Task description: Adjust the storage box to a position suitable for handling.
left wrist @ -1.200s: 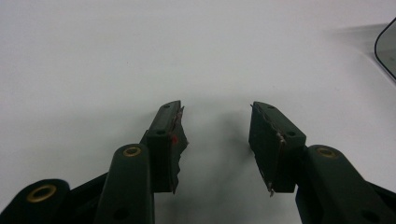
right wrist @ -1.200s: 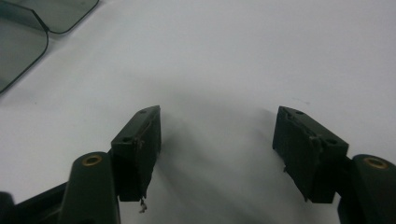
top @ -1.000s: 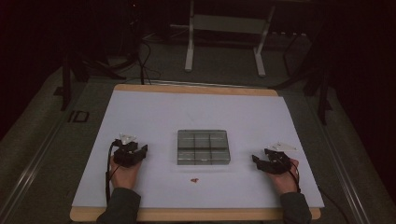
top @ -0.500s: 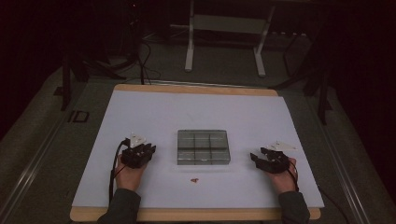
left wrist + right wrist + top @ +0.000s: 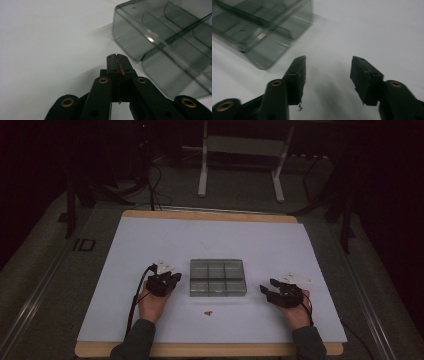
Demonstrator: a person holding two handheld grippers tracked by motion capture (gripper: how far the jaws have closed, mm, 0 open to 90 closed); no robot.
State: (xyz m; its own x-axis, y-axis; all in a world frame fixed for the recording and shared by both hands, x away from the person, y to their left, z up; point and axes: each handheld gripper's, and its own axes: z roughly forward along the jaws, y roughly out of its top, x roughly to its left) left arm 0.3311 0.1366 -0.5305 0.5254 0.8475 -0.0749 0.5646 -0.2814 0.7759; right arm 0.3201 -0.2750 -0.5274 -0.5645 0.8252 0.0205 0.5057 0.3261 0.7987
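A clear grey compartment box [image 5: 242, 278] sits at the middle of the white table sheet, and its cells look empty. My left gripper [image 5: 175, 277] lies just left of the box; in the left gripper view its jaws [image 5: 116, 56] have just closed together on a thin wire-like piece with a small red bit [image 5: 121, 73], with the box wall [image 5: 130, 35] ahead and to the right. My right gripper [image 5: 266, 289] rests right of the box. Its jaws [image 5: 328, 62] stand open and have just been closing a little, with nothing between them.
A small brownish scrap [image 5: 207, 312] lies on the sheet in front of the box, between the two hands. The white sheet [image 5: 210, 240] stretches bare behind the box. Beyond the table's far edge stand a metal frame [image 5: 240, 165] and cables on a dark floor.
The left hand slid right toward the box and its jaws went from open to shut. The right hand stayed in place and its jaws narrowed slightly.
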